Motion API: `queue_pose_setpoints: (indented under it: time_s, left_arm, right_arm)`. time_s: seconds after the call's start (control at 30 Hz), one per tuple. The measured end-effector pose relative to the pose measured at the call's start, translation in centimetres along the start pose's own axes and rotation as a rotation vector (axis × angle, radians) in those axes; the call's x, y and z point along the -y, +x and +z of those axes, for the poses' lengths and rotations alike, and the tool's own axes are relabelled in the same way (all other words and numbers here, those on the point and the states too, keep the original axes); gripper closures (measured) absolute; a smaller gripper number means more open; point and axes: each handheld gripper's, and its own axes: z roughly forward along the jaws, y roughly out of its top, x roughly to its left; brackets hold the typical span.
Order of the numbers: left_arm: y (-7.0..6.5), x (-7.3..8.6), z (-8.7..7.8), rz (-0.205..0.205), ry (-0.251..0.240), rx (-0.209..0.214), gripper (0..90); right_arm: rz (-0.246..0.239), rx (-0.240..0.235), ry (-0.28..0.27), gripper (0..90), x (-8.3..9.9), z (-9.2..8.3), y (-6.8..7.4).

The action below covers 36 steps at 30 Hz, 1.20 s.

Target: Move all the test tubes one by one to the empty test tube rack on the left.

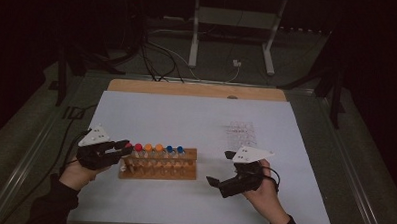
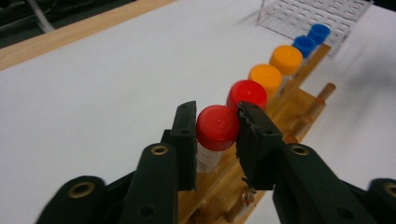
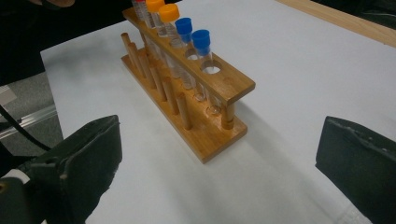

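Left claw [image 2: 217, 135] pinches the end red-capped tube [image 2: 217, 127] in the wooden rack [image 3: 219, 84]; right claw [image 3: 219, 154] gapes wide

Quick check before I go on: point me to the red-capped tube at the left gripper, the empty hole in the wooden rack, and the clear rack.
red-capped tube [image 2: 217, 127], left gripper view, on its cap top.
empty hole [image 3: 212, 69], right gripper view, on its opening.
clear rack [image 2: 314, 13], left gripper view, on its gridded top.

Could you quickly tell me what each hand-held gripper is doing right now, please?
Left hand-held gripper: closed on the end red-capped tube in the wooden rack.
Right hand-held gripper: open, holding nothing.
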Motion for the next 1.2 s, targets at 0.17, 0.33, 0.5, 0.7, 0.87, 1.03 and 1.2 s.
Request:
queue_pose_setpoints:
  time_s: [0.17,0.33,0.5,0.7,0.87,1.03,1.2]
  left_arm:
    - [-0.3,0.0,-1.0,-0.003,-0.042,0.04,40.6]
    - [-1.5,-0.4,-1.7,0.001,-0.057,0.035,16.8]
    - [-2.5,-0.4,-2.0,-0.028,-0.072,0.088,3.5]
    - [-3.3,0.6,-1.9,-0.048,-0.091,0.111,0.7]
    - [-4.0,1.8,-1.7,-0.02,-0.123,0.13,0.6]
    - [-5.3,2.9,-0.9,-0.008,-0.118,0.162,0.6]
    - [-6.5,4.1,0.4,0.007,-0.085,0.182,0.6]
  right_arm:
    - [0.001,0.003,-0.002,0.2,0.0,-0.1,0.0]
    - [0.002,0.005,-0.003,0.2,0.0,-0.2,-0.1]
    - [0.003,0.005,-0.003,0.2,0.0,-0.2,-0.1]
    - [0.006,0.01,-0.005,0.2,0.0,-0.2,-0.2]
    - [0.001,0.015,-0.003,0.2,0.1,-0.2,-0.2]
    - [0.002,0.023,-0.007,0.2,0.1,-0.2,-0.3]
    - [0.005,0.025,-0.009,0.2,0.1,-0.2,-0.4]
